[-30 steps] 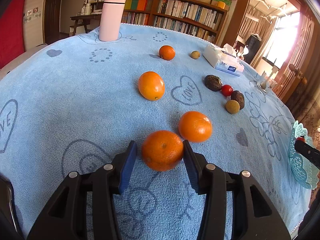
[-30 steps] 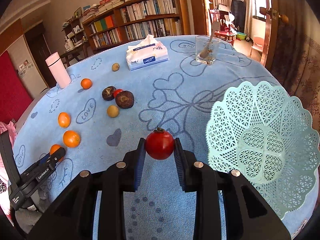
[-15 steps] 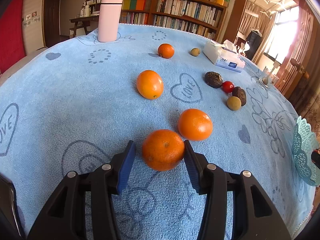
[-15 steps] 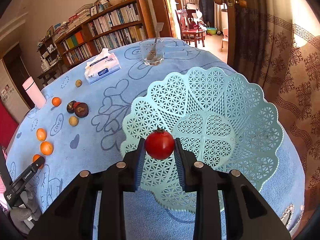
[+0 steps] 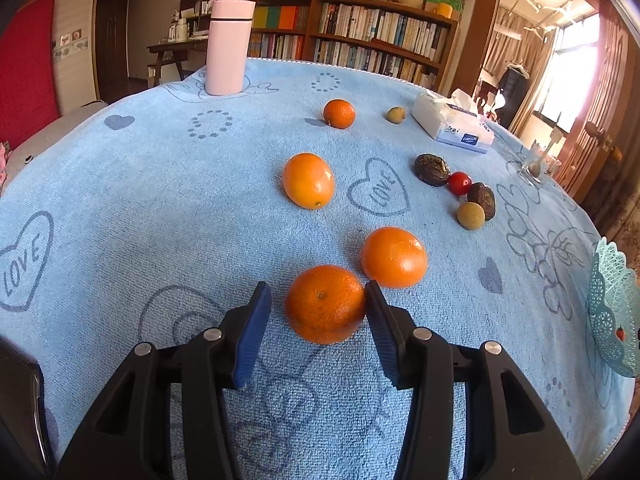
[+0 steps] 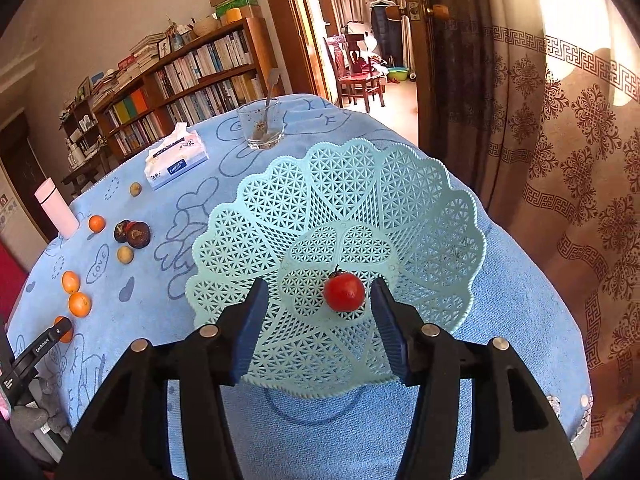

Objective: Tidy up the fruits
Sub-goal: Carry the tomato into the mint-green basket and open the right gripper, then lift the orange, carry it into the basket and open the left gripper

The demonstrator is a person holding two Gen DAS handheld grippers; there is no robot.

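Observation:
My right gripper (image 6: 316,320) is open above the mint lattice basket (image 6: 420,200). A red tomato (image 6: 344,292) lies on the basket's bottom between the fingers, free of them. My left gripper (image 5: 318,320) is open around an orange (image 5: 325,304) on the blue cloth; the right finger touches it, the left one stands apart. A second orange (image 5: 394,257) lies just behind it, and two more oranges (image 5: 309,180) sit farther back. Two dark fruits (image 5: 431,169), a small tomato (image 5: 459,183) and a yellowish fruit (image 5: 471,216) cluster at the right.
A pink flask (image 5: 228,48) stands at the back left. A tissue pack (image 5: 452,128) and a glass with a spoon (image 6: 262,126) stand at the far side. A curtain (image 6: 560,140) hangs close to the table's right edge. The basket's rim shows in the left wrist view (image 5: 608,304).
My right gripper has opened and let go of the tomato, which now lies in the basket. My left gripper's fingers have spread slightly around the orange.

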